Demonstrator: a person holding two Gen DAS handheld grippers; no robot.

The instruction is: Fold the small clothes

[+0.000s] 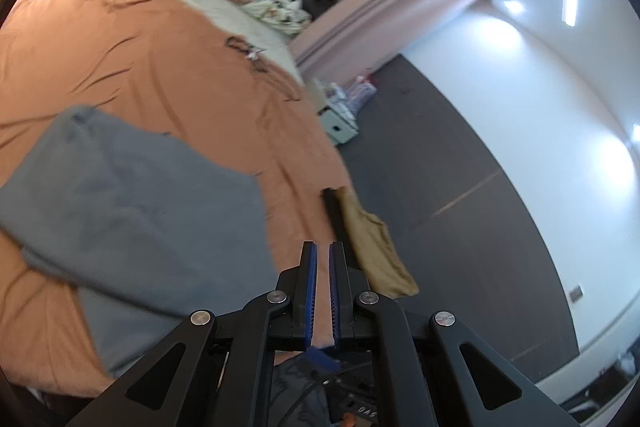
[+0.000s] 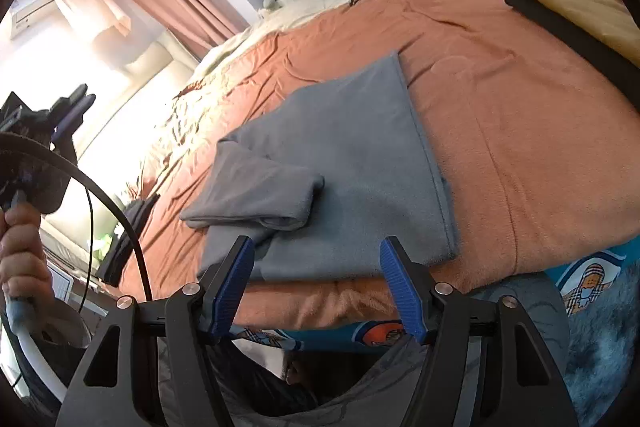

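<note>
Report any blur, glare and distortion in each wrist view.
Left wrist view: motion blur smears the grey folded T-shirt and orange bedspread; ceiling lights flare white. Right wrist view: sharper, but window light blows out the left; fisheye bends the bed's edge.

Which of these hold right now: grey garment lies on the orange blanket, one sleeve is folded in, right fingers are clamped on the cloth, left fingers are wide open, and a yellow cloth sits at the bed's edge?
1. The grey garment lies on the orange blanket. True.
2. One sleeve is folded in over the garment's body. True.
3. The right gripper is clamped on the cloth. False: its fingers stand wide apart, holding nothing.
4. The left gripper has its fingers wide open. False: they are nearly closed, only a narrow gap, nothing between them.
5. A yellow cloth sits at the bed's edge. True.
</note>
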